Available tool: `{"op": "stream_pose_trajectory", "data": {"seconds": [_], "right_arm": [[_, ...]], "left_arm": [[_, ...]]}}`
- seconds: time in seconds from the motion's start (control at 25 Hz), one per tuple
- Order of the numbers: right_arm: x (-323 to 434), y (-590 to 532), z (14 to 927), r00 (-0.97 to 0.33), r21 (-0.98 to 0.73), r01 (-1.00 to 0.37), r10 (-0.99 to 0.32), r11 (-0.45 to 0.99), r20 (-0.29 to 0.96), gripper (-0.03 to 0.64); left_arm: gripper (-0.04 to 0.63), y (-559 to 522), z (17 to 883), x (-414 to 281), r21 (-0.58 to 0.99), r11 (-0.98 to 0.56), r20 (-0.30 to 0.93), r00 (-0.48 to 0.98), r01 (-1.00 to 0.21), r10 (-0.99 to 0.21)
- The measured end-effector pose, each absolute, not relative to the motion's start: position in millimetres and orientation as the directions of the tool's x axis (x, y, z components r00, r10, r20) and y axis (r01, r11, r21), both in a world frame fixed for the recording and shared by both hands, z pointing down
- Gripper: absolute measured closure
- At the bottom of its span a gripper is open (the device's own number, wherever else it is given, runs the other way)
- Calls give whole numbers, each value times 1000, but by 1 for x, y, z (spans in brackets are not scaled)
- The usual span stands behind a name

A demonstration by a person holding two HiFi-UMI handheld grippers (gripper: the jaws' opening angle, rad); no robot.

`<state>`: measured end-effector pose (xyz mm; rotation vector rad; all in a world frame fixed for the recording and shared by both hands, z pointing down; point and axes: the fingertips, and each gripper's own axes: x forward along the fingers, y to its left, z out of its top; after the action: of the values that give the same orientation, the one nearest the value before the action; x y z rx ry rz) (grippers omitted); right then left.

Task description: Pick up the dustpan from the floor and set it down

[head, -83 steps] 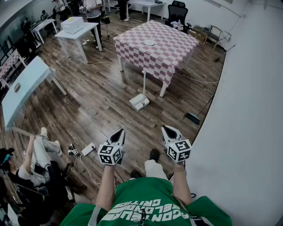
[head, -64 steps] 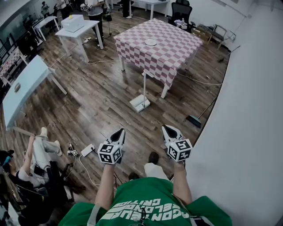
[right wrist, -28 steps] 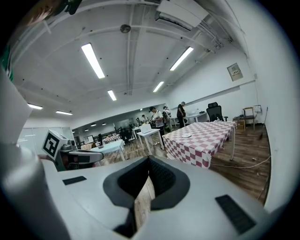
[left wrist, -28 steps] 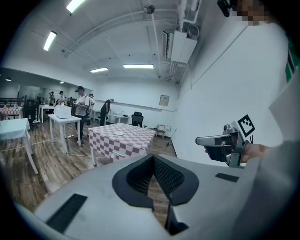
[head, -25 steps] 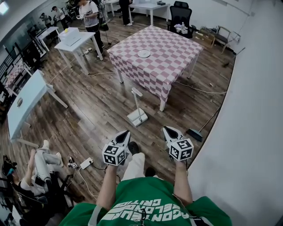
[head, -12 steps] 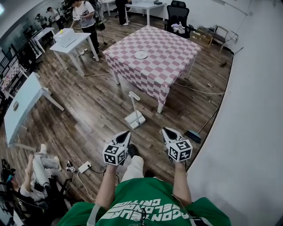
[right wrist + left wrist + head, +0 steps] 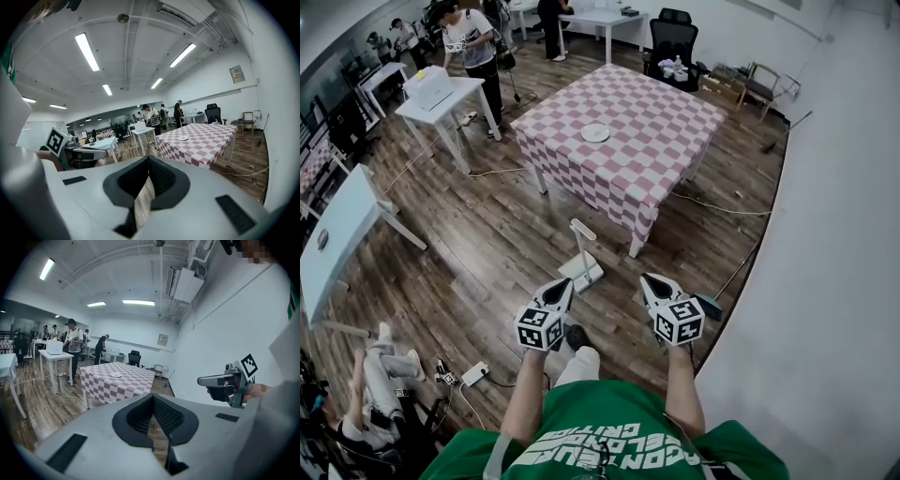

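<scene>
The white dustpan stands on the wooden floor with its long handle upright, just in front of the checked table. In the head view my left gripper hovers close to the dustpan's near left side, above floor level and apart from it. My right gripper is held level with it, to the dustpan's right. Both are shut and empty. The left gripper view shows shut jaws and the right gripper beside them. The right gripper view shows shut jaws. The dustpan is hidden in both gripper views.
A pink-and-white checked table bearing a plate stands ahead. A broom leans by the white wall at right. White tables and people stand at left. A power strip with cables lies near a seated person.
The person has walked forward: the table and dustpan have come closer to both grippers. Both grippers stayed shut and side by side.
</scene>
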<state>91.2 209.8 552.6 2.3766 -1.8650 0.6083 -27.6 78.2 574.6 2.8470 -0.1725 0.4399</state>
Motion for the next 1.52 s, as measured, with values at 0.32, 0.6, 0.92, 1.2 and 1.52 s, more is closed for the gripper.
{"op": "stream_pose_trajectory", "data": {"seconds": [0.32,0.6,0.92,1.2,1.52], "right_arm": [[133,146,544,213,-187,-938,-910,-293,357,609],[154,69,541,187,-189,-945,-915,-267,358,609],[167,13,553,161,-161,-956,-899,-244,407,609],[201,-43,562,75,-179,-970,-908,-161,412,609],[261,-115,552,-145,-156,-984,-901,87,409,609]], "left_arm": [[592,7,575,17,275,-951,299,952,-144,-58],[592,-66,577,41,302,-941,290,955,-156,-65],[592,-117,586,57,321,-930,305,949,-181,-80],[592,-148,601,70,326,-903,330,929,-278,-167],[592,-189,620,85,355,-768,364,835,-533,-412]]}}
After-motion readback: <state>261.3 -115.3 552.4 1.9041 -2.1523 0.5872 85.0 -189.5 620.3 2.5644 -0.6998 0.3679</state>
